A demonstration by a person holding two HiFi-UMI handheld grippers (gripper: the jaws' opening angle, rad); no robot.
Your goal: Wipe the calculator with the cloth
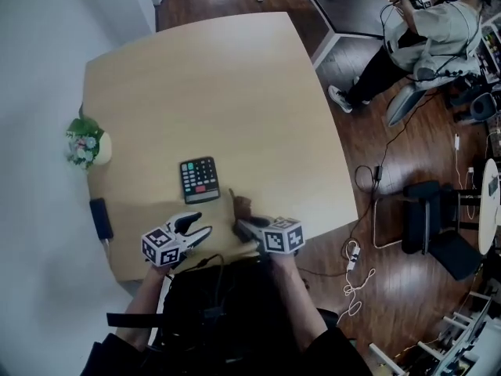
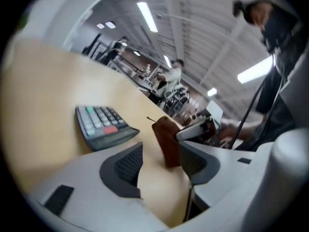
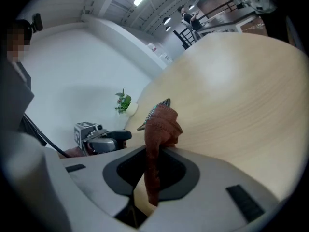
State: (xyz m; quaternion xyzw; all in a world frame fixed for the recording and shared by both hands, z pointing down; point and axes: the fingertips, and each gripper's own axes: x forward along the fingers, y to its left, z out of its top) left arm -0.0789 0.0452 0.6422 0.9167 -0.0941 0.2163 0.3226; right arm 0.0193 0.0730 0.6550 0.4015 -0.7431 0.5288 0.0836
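Broad table (image 1: pixel 235 92), calculator (image 1: pixel 200 179) near its front edge; right claw (image 3: pixel 157 168) gripping cloth (image 3: pixel 161 124); left claw (image 2: pixel 162 153) open, empty

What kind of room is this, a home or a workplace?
Probably an office or lab workroom: a plain wooden table, another person seated nearby, a black chair, loose cables on the wood floor, and long strip lights overhead.
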